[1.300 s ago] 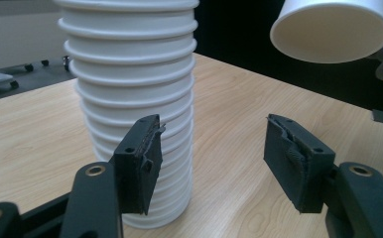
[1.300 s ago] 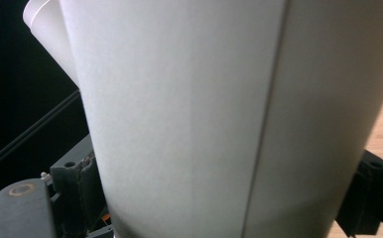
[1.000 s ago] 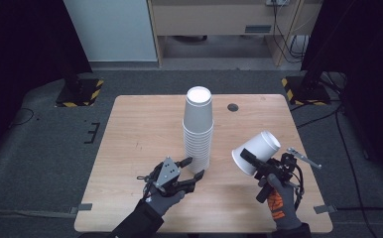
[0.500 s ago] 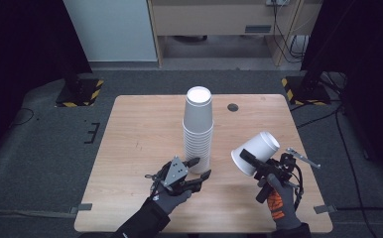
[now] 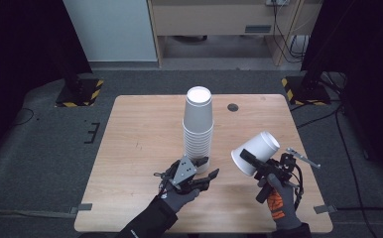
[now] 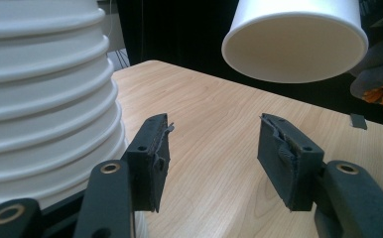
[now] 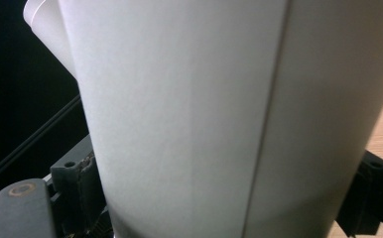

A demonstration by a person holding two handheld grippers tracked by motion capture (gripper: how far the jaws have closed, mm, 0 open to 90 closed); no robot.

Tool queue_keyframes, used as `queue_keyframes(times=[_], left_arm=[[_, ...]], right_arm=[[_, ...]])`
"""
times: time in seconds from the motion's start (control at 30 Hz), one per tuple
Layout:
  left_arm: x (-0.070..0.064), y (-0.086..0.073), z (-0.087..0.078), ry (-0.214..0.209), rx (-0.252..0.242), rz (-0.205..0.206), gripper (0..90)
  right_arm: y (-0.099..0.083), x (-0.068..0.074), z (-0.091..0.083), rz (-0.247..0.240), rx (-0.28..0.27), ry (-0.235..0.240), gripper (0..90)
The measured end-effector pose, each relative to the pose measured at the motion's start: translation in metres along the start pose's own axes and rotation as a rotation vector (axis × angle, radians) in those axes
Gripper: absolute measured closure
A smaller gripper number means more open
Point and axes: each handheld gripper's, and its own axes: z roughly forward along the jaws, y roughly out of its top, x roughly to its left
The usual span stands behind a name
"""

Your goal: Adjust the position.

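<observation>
- The right gripper (image 5: 253,163) holds a single white paper cup (image 5: 255,153) clamped between its jaws, up off the table (image 5: 135,139) and tilted, with the open mouth toward the left gripper.
- In the right gripper view the cup's wall (image 7: 229,114) sits squeezed between the two black jaws.
- The left gripper (image 5: 207,177) has its jaws wide apart with only bare wood between them.
- A tall stack of cups (image 5: 198,129) stands upside down just outside its left jaw, close enough that touch cannot be told.
- In the left gripper view the held cup (image 6: 294,42) hangs above and beyond the jaw tips.
</observation>
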Motion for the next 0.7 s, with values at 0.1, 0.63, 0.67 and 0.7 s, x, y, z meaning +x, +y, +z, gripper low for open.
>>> queue_keyframes(times=[0.1,0.63,0.67,0.7], left_arm=[[-0.002,0.001,0.004,-0.007,-0.006,0.006,44.8],[-0.005,0.004,0.028,-0.022,-0.024,0.004,44.9],[-0.004,0.004,0.03,-0.02,-0.023,0.007,44.9],[-0.004,0.004,0.031,-0.021,-0.025,0.004,44.9]], right_arm=[[0.0,0.0,0.0,0.0,0.002,-0.003,13.7],[0.0,-0.001,0.0,0.004,0.003,0.002,13.8],[0.0,-0.001,0.0,0.007,0.005,0.005,13.8],[0.0,-0.001,0.0,0.007,0.006,0.005,13.8]])
